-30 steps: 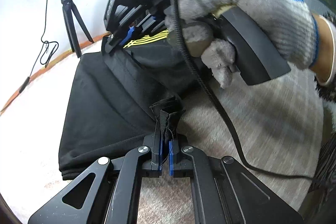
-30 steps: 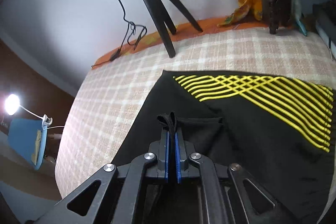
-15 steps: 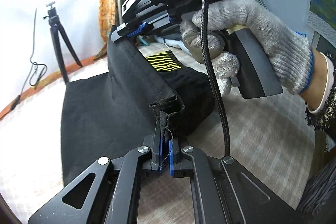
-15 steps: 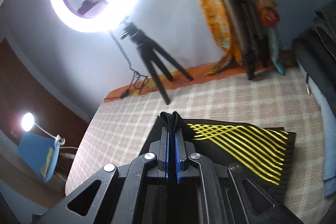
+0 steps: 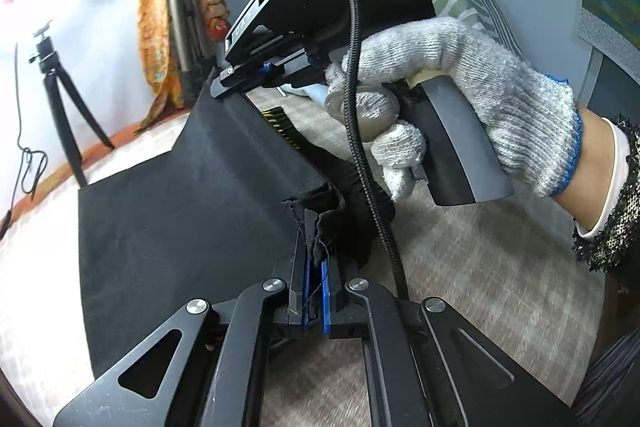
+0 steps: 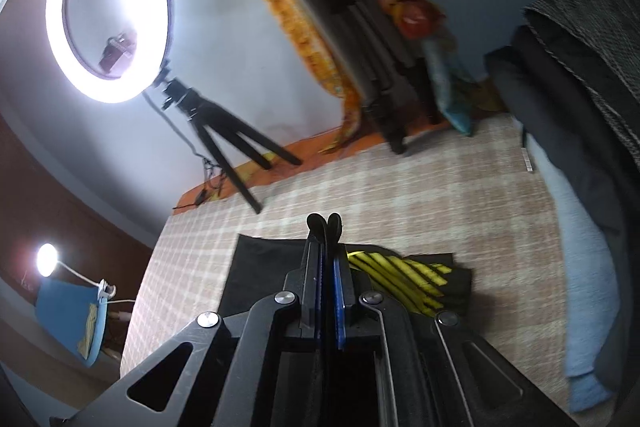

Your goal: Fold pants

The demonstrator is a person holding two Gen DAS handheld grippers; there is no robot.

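Note:
Black pants [image 5: 168, 223] with yellow stripes [image 6: 404, 277] lie on a checked bed cover. My left gripper [image 5: 316, 267] is shut on a bunched edge of the pants. My right gripper [image 6: 325, 239] is shut on another edge and holds it lifted above the bed; it also shows in the left wrist view [image 5: 240, 77], held by a gloved hand [image 5: 460, 99]. The cloth stretches taut between the two grippers, raised off the bed.
A ring light [image 6: 108, 11] on a black tripod [image 6: 224, 143] stands at the far edge of the bed. Orange cloth [image 6: 312, 39] hangs on the wall. Stacked clothes [image 6: 580, 107] lie at the right. A small lamp [image 6: 48, 259] glows at lower left.
Both grippers have lifted the held pants edge up off the bed. The right gripper rose the most and tilted upward, so less of the striped cloth shows below it.

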